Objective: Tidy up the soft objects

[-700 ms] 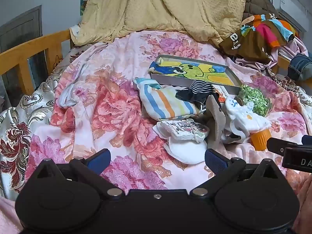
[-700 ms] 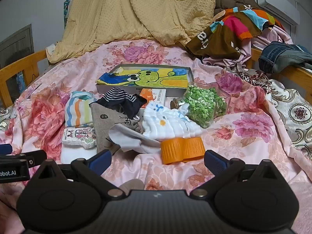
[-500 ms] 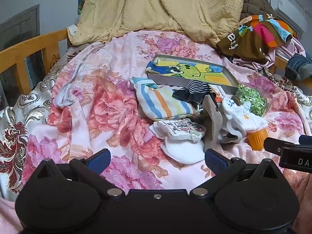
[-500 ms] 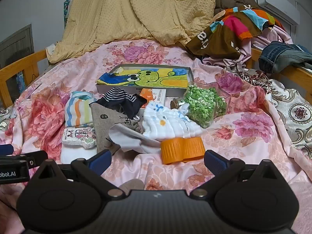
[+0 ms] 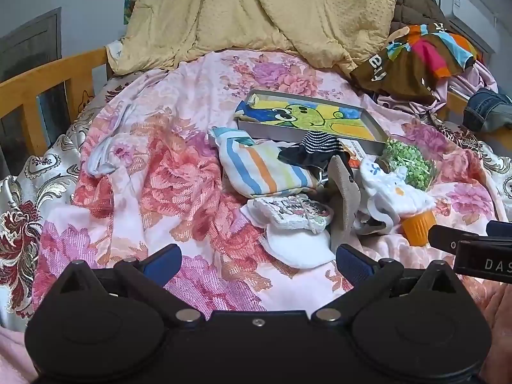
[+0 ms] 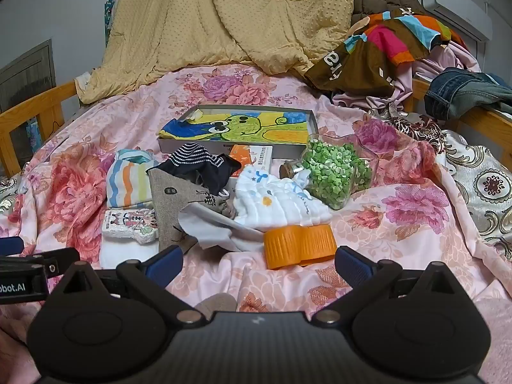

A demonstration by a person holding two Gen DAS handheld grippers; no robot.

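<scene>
Surface: your two grippers hang over a bed spread with a pink floral sheet [image 6: 400,256]; gold-patterned fabric [image 6: 486,192] shows at the bed's edges.
Room: a tan quilt [image 6: 240,19] is heaped at the far end, with a wooden bed rail [image 5: 38,86], grey walls and one air conditioner [image 6: 457,6] high on the right.
Soft pile: mid-bed in front of you lie one striped cloth [image 5: 262,169], one dark striped sock [image 6: 198,160], one grey fabric piece [image 6: 169,204], one white printed cloth [image 6: 278,201] and one cartoon-print bundle [image 5: 291,211].
Other items: one shallow box with a cartoon picture [image 6: 243,124], one clear bag of green bits [image 6: 336,169], and what looks like two orange ribbed cups [image 6: 297,243], touching.
Left gripper [image 5: 256,262]: fingers spread wide, nothing between them.
Right gripper [image 6: 256,262]: equally wide, holding nothing.
</scene>
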